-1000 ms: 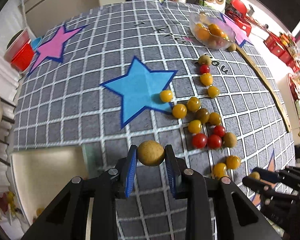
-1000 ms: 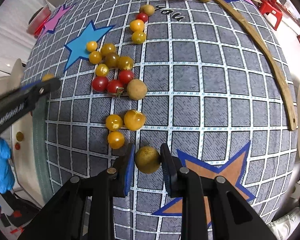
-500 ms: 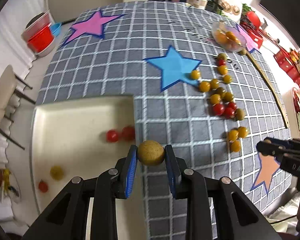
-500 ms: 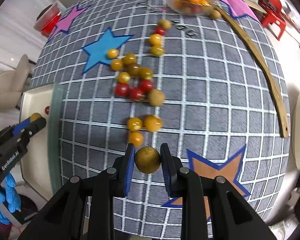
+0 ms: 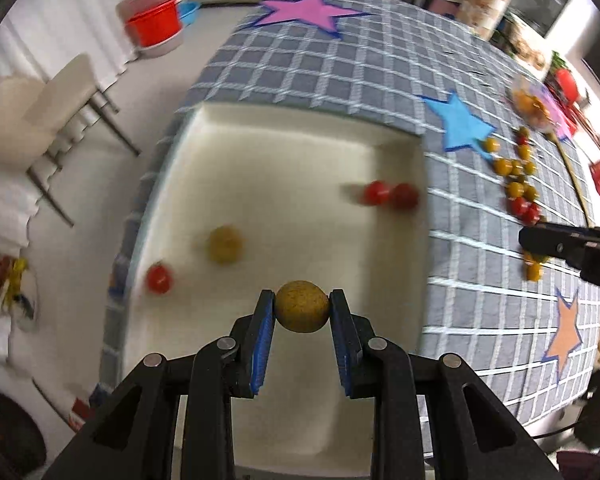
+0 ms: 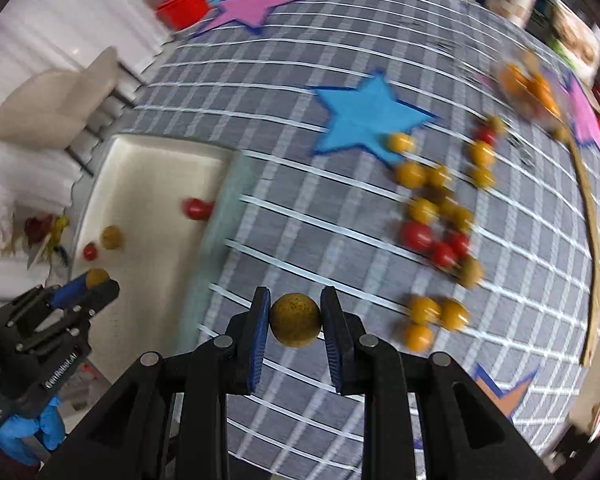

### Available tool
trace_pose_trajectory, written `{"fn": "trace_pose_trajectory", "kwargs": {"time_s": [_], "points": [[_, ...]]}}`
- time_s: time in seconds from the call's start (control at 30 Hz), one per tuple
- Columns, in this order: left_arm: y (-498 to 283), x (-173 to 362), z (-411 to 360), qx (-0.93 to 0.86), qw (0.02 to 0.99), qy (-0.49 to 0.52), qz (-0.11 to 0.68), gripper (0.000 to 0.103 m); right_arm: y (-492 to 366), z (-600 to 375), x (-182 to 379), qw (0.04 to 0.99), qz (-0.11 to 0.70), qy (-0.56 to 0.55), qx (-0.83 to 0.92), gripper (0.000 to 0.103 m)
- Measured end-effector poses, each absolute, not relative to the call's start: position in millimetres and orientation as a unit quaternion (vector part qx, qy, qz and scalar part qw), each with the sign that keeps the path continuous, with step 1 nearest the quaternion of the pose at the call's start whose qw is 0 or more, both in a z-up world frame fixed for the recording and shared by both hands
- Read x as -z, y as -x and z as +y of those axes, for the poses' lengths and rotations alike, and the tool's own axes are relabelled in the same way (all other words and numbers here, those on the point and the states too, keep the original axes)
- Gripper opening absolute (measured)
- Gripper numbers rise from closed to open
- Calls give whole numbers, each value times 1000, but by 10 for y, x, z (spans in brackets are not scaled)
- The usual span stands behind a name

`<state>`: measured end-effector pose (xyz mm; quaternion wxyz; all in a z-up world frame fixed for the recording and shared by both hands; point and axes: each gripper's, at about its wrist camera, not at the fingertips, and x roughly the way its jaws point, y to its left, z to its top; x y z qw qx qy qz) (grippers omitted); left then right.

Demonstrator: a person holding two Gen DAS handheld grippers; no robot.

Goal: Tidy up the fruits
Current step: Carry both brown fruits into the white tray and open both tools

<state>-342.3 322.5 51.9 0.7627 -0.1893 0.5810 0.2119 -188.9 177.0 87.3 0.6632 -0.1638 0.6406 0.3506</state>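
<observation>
**Both jaws loaded, left one is over the tray**

OK, status. My left gripper is pinching a brown round fruit between its blue pads, jaws pressed on both sides of it. It hangs over the cream tray, near the tray's front part. In the tray already: two red tomatoes by the right wall, one red tomato at the left wall, and a yellowish fruit beside it.

My right gripper is pinching a second brown fruit, jaws closed on it the same way. It is over the checked tablecloth on the table, right of the tray's edge; the tray lies ahead and to its left. The loose pile of tomatoes sits to its right.

Key relation: the left is the nearer, already above the tray floor, so I judge it drops first. The right must cross left over the rim. Fruit is round, no long axis; expect it to roll on release. Frames are motion-blurred, so height above the tray I cannot tell
</observation>
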Motion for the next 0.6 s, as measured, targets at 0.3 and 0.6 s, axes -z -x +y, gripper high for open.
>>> {"fn": "trace_pose_trajectory", "kwargs": {"time_s": [0.3,0.6], "points": [[3829,-243,3578,-265,731,214,591,29,2246,2546,-724,619,644,198,-404,28],[3866,-71,3660,-273,724,213,597,29,2443,2973,-431,592,653,230,-413,28]]}}
